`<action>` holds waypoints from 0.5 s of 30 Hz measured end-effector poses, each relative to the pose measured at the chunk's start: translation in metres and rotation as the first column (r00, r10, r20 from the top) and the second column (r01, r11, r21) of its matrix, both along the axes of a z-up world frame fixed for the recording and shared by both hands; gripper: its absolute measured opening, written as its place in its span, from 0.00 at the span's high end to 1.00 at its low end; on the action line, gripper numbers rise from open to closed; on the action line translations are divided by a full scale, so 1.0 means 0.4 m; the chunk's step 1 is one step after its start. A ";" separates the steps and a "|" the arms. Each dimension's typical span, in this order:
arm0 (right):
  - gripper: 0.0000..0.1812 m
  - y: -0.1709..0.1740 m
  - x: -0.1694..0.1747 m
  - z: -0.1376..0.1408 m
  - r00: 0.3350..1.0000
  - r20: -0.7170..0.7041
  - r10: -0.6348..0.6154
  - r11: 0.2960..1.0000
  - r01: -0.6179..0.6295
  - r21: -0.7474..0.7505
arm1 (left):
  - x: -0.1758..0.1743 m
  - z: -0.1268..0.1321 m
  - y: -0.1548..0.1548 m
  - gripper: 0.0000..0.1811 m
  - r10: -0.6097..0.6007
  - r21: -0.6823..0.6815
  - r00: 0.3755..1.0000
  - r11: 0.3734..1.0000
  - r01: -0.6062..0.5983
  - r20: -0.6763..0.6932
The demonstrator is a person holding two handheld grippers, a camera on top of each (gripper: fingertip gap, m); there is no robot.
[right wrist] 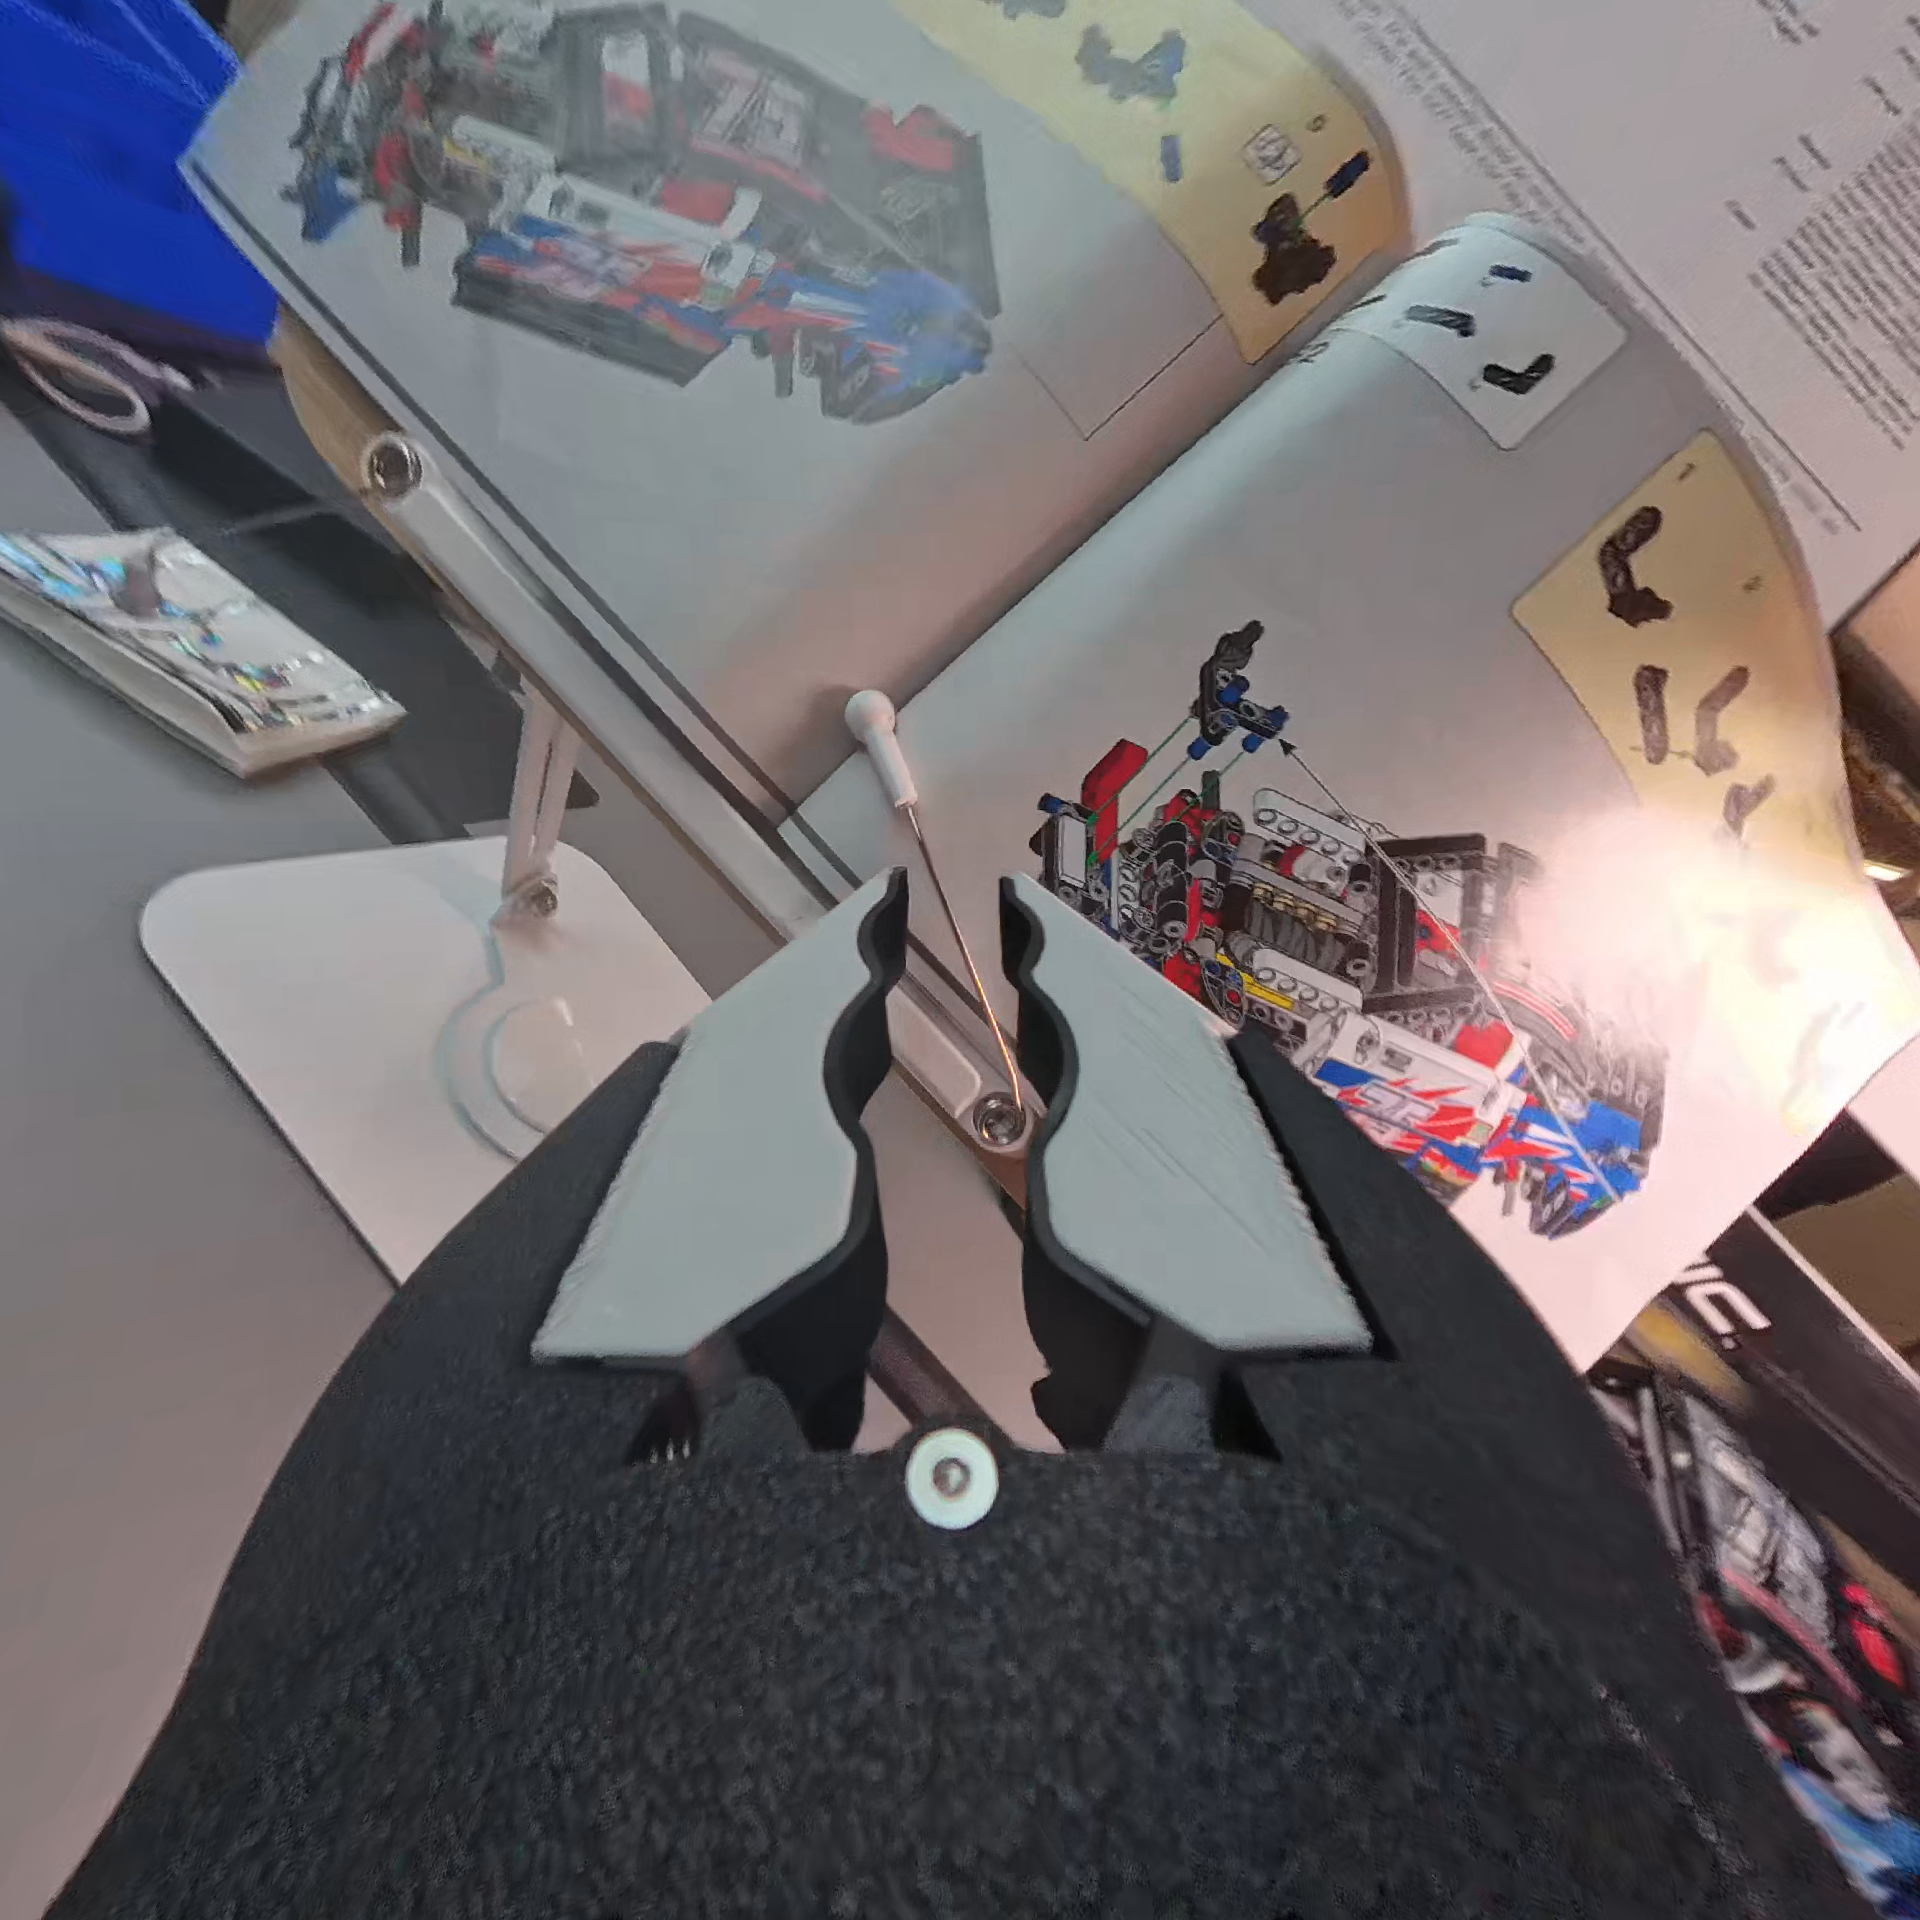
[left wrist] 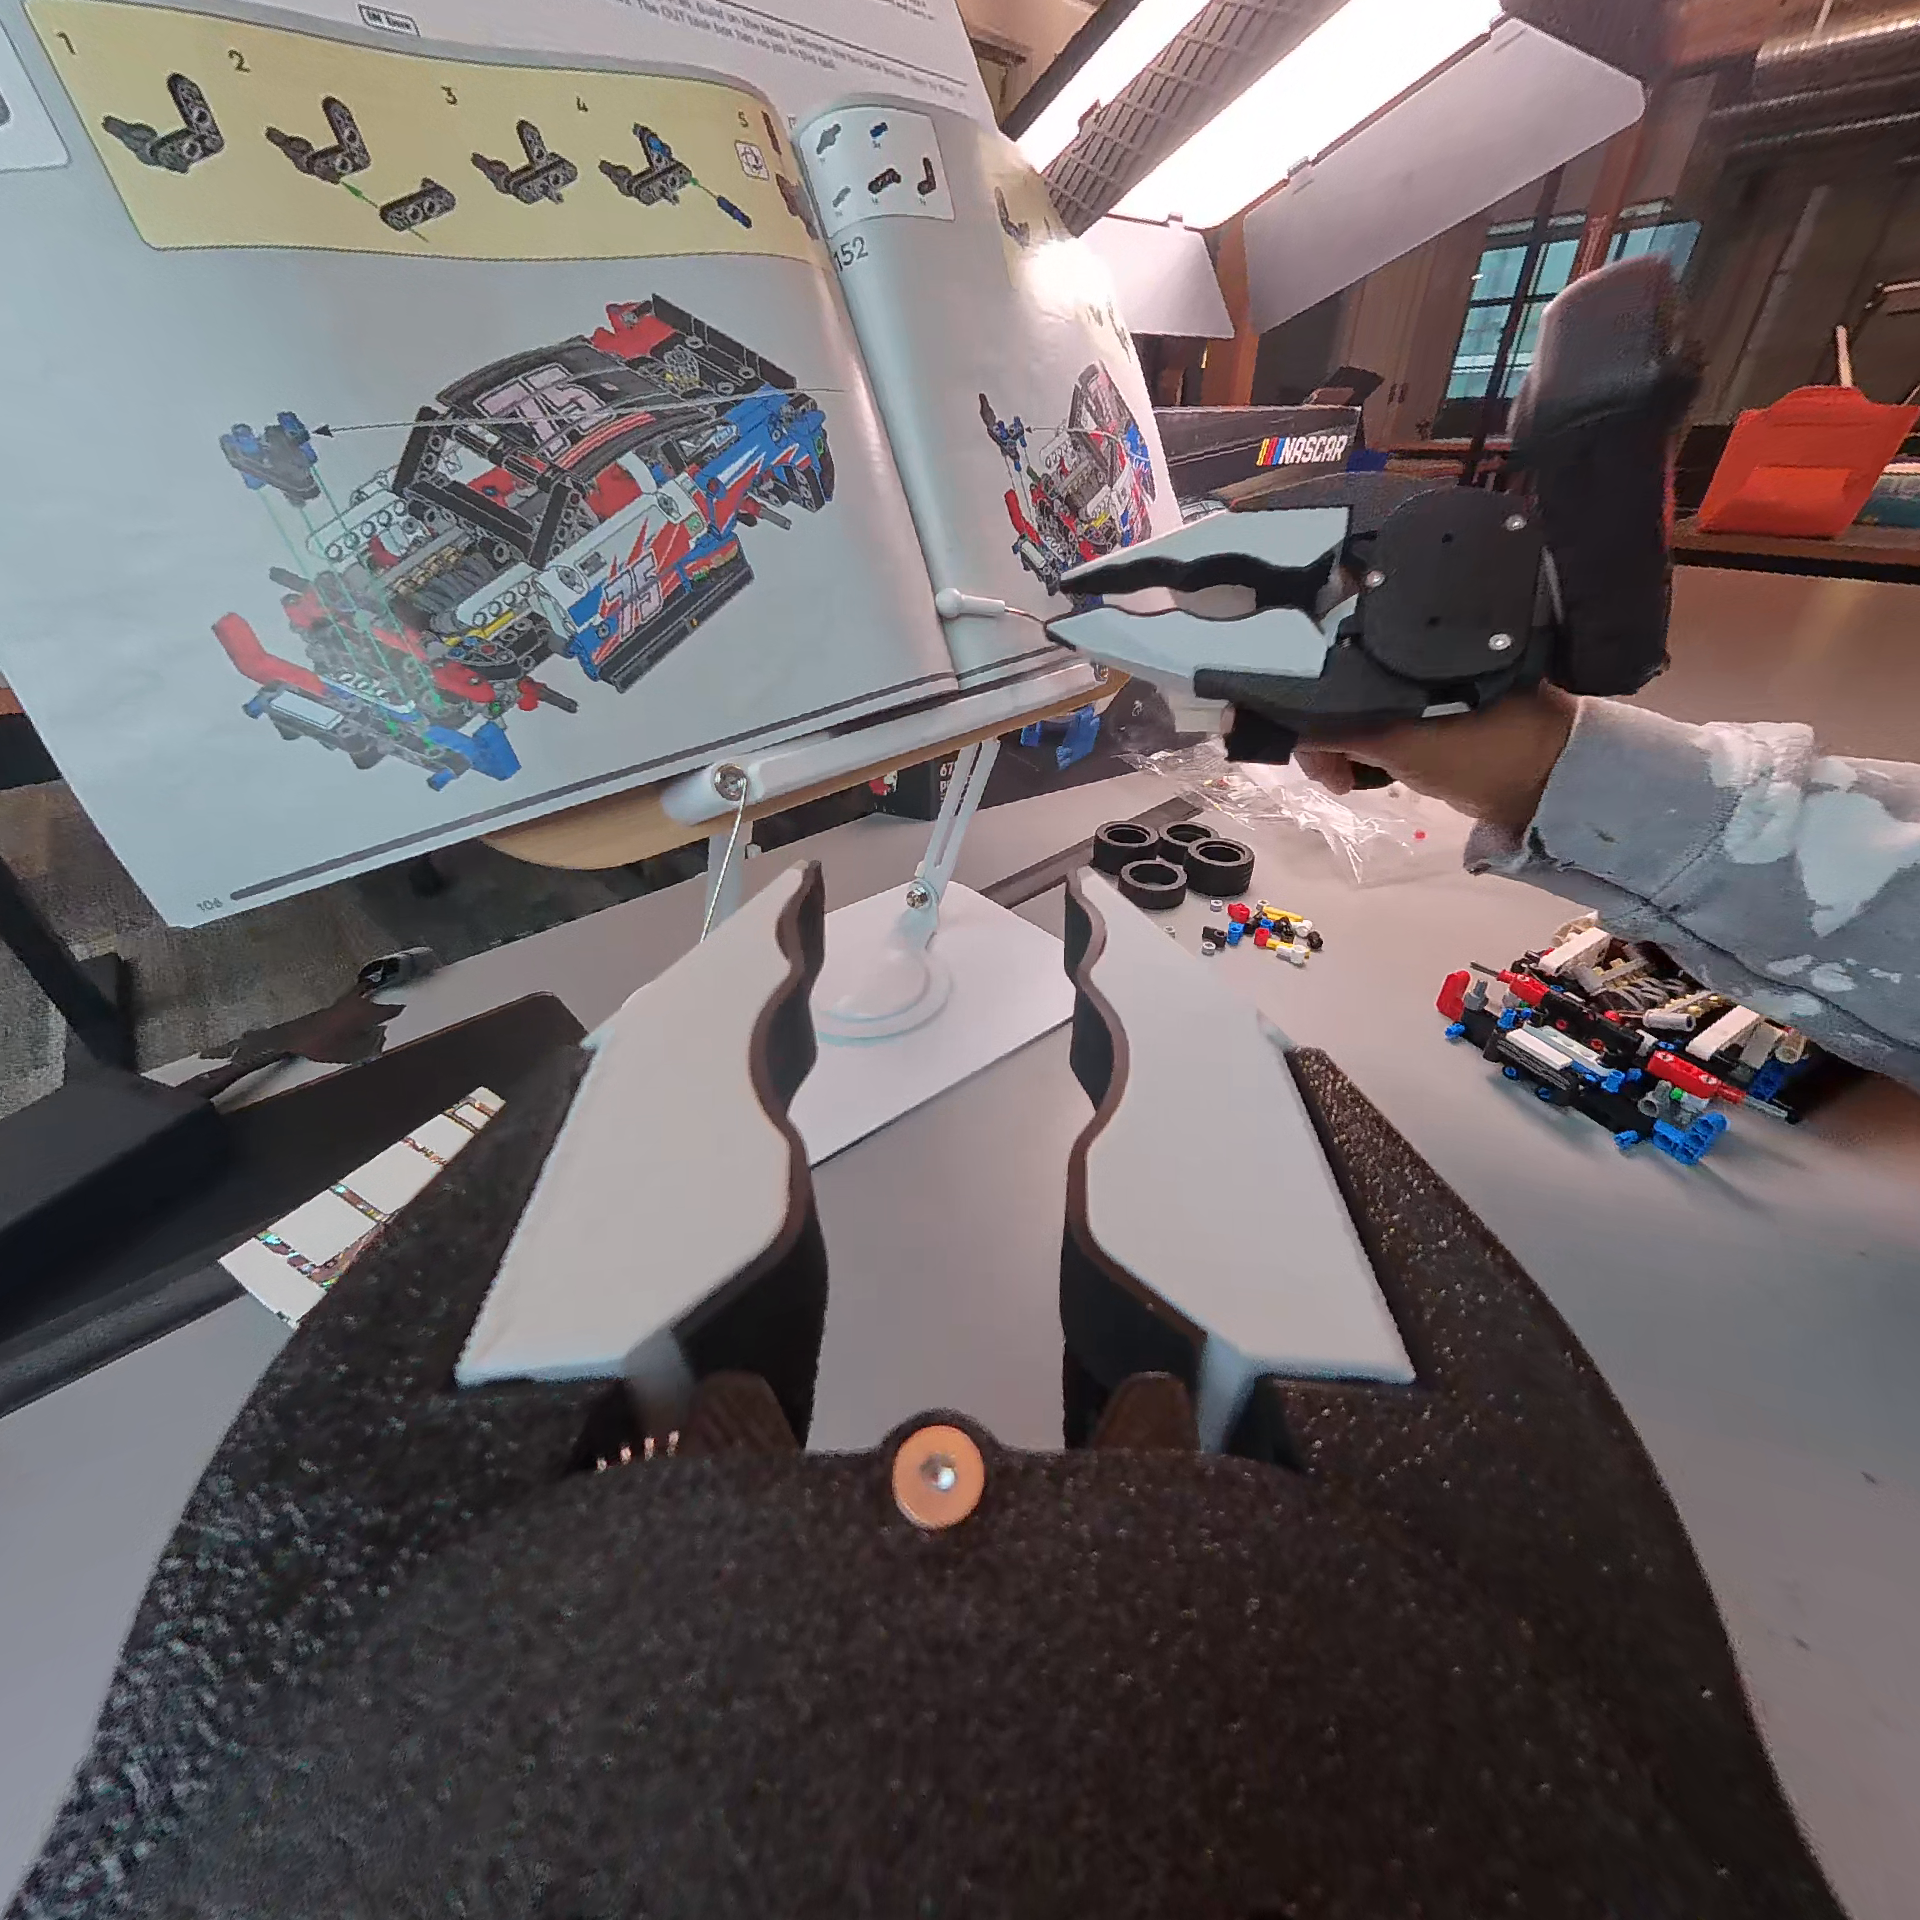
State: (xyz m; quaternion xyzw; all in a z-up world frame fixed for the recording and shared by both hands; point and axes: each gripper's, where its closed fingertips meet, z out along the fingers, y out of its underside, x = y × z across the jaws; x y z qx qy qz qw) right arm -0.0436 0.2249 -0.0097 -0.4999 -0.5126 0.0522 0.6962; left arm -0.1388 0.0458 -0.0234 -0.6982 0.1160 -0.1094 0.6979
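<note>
An open instruction booklet [left wrist: 468,436] rests on a white book stand [left wrist: 935,1029]. My left gripper [left wrist: 940,904] is open and empty, held above the grey table in front of the stand's base. My right gripper [left wrist: 1058,606] is at the lower edge of the booklet's right page [right wrist: 1351,623]. Its jaws are a little apart, on either side of the thin wire page holder [right wrist: 961,966], which has a white tip [right wrist: 871,722]. In the right wrist view the gripper [right wrist: 953,883] is not clamped on the wire. The stand's base also shows in this view [right wrist: 343,997].
Right of the stand lie black tyres [left wrist: 1174,857], small loose bricks [left wrist: 1262,930], a plastic bag [left wrist: 1288,805] and a partly built brick car [left wrist: 1600,1049] under the person's sleeve [left wrist: 1745,873]. A thin booklet [right wrist: 197,644] lies left of the stand. A black box [left wrist: 1257,447] stands behind. Some 20 cm of space lies between my two pairs of fingers.
</note>
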 end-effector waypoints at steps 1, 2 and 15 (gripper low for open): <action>0.88 -0.010 0.015 0.013 0.998 -0.066 0.011 0.999 -0.014 -0.045 | 0.000 -0.002 -0.001 0.75 0.003 0.000 1.000 1.000 -0.003 -0.005; 0.87 -0.019 0.034 0.024 0.991 -0.136 0.015 0.995 -0.028 -0.094 | -0.001 -0.004 -0.002 0.75 0.006 0.001 1.000 1.000 -0.006 -0.010; 1.00 0.046 0.018 0.153 0.907 -0.418 -0.054 0.933 -0.103 -0.346 | -0.005 -0.083 0.020 0.76 0.106 0.005 0.994 0.994 -0.105 -0.017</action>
